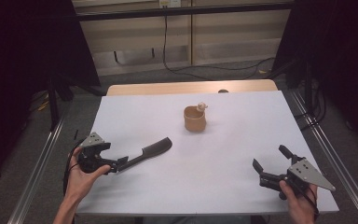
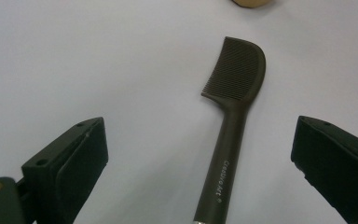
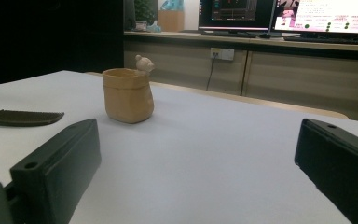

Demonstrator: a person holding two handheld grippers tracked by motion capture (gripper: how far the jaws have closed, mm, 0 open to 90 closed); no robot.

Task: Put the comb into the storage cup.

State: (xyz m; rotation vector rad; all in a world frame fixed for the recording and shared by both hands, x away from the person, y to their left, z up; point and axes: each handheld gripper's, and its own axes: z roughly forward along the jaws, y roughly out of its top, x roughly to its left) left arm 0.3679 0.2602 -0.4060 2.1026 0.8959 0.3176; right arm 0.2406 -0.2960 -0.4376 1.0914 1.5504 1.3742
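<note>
Left tongs (image 1: 121,163) are wide open at about 8 o'clock on the white surface (image 1: 223,186), and the black comb (image 1: 150,150) lies flat with its handle between the two jaws, not squeezed by them (its toothed end points toward 2 o'clock, at the little brown cup (image 1: 195,119)). Right tongs (image 1: 270,161) are wide open too, with nothing in them, down at about 4 o'clock, well apart from the comb and the cup.

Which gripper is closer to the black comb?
Left. The left gripper has the comb handle lying between its open jaws; the right gripper sits far across the table.
</note>
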